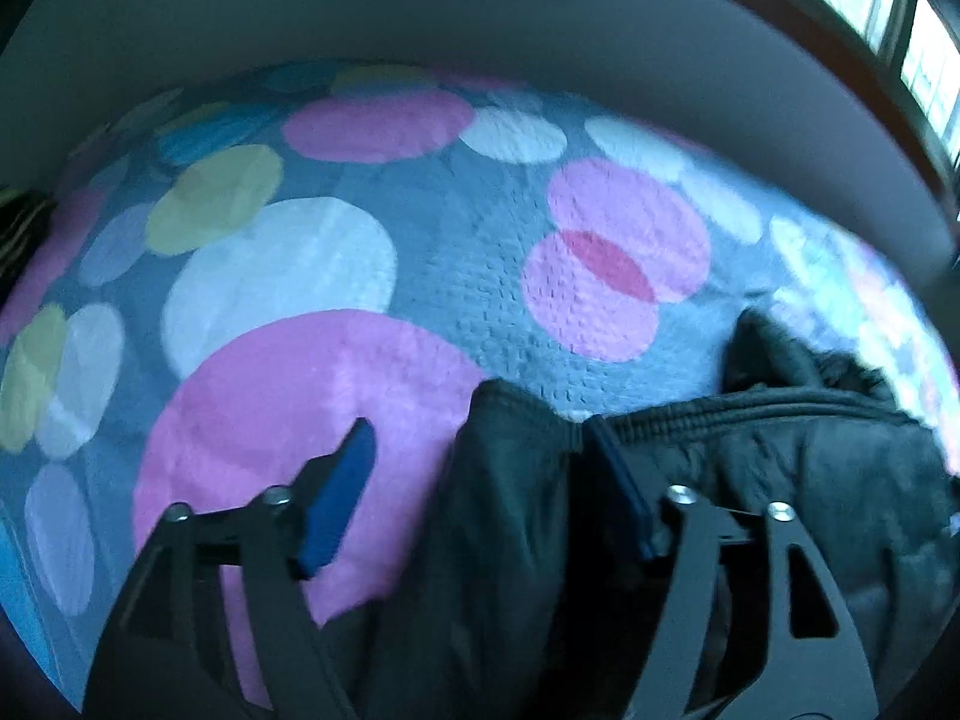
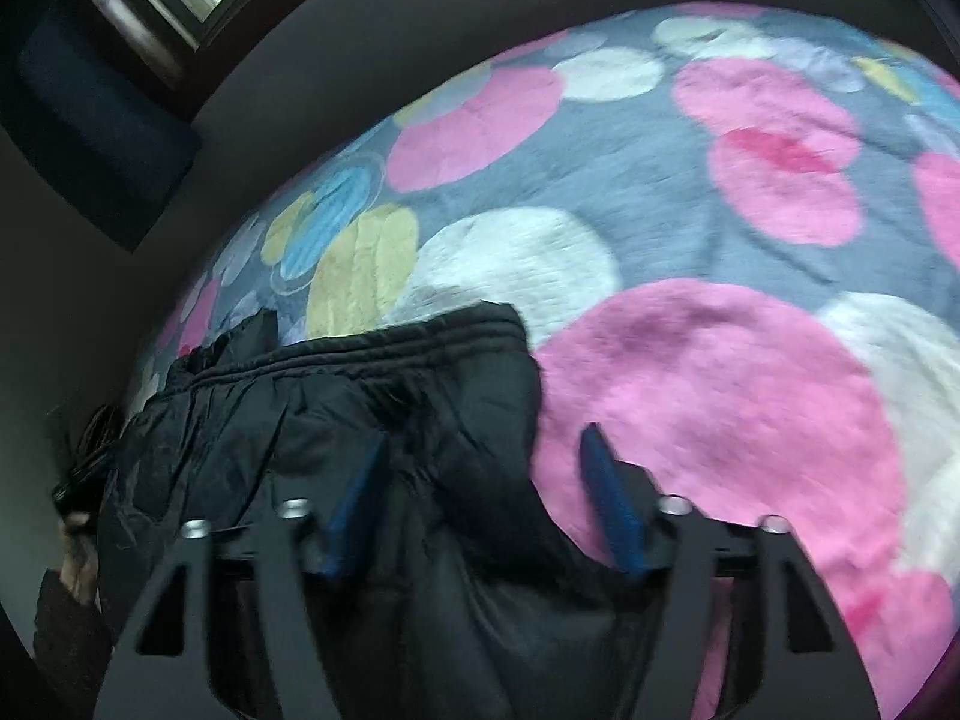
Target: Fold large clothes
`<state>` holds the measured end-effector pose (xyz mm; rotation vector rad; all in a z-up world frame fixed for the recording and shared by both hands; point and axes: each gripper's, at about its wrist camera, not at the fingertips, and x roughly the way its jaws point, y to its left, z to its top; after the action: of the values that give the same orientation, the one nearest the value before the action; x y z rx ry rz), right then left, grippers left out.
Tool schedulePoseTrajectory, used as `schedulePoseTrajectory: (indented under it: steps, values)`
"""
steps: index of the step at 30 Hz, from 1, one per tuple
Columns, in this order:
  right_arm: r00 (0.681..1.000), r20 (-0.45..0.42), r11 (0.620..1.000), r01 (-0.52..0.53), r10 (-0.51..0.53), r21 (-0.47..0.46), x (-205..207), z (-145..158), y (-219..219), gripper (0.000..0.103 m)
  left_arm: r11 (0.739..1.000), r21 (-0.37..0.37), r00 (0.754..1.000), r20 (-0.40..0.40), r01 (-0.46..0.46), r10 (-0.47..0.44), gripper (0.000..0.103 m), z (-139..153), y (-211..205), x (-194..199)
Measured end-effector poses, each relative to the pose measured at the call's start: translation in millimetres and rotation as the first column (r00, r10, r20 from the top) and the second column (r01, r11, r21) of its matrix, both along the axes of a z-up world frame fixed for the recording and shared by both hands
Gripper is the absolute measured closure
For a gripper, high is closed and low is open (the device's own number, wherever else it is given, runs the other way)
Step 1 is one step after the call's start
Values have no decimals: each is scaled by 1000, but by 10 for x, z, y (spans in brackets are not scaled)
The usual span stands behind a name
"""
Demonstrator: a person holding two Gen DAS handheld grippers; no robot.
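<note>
Black jacket (image 1: 750,468) is shown bunched on the spotted blanket (image 1: 456,276). Both the left gripper (image 1: 480,492) and right gripper (image 2: 486,498) are spread wide, nothing clamped. Released folds may be lost through puffy fabric springing back.

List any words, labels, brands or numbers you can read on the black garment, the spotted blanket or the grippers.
None readable in either wrist view.
Black garment: no label or print shows.
Spotted blanket: only coloured circles.
Left gripper and right gripper: plain blue pads, no markings.
</note>
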<state>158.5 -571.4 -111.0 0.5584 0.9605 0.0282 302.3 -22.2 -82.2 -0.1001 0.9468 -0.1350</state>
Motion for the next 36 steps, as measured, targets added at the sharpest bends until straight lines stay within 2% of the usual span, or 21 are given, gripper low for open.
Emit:
schedulePoseTrajectory:
  steps: [5, 12, 15, 18, 19, 21, 22, 25, 27, 31, 36]
  values:
    - [998, 24, 996, 57, -59, 68, -511, 132, -179, 34, 994, -107, 998, 70, -1, 8, 20, 281, 279, -546]
    - [995, 54, 984, 76, -85, 160, -1401, 270, -126, 30, 970, -238, 990, 118, -42, 72, 15, 337, 651, -1598]
    - [993, 54, 970, 87, -102, 225, -1777, 263, -23, 29, 940, -332, 989, 94, -80, 118, 15, 272, 795, -2020]
    - [992, 43, 937, 97, -119, 335, -2119, 168, 67, 29, 883, -448, 984, 31, -144, 176, 14, 128, 919, -2400]
    - [991, 40, 928, 101, -124, 359, -2190, 155, 115, 29, 855, -489, 980, 2, -173, 200, 14, 61, 949, -2534]
    - [990, 29, 897, 111, -136, 428, -2322, 64, 193, 29, 820, -534, 974, -33, -205, 222, 14, -40, 976, -2647]
    - [990, 19, 882, 116, -140, 456, -2367, 15, 229, 29, 794, -569, 974, -58, -214, 221, 14, -104, 968, -2708]
    - [989, 8, 857, 126, -150, 500, -2434, -101, 341, 29, 756, -619, 975, -90, -214, 202, 14, -204, 930, -2769]
    - [988, 11, 855, 131, -157, 502, -2417, -148, 388, 29, 755, -624, 978, -86, -202, 190, 14, -227, 872, -2743]
    - [982, 31, 854, 146, -186, 500, -2383, -153, 438, 29, 736, -648, 979, -88, -195, 182, 14, -301, 807, -2687]
    - [971, 44, 857, 185, -234, 482, -2322, -164, 465, 29, 755, -627, 979, -69, -194, 194, 14, -351, 714, -2577]
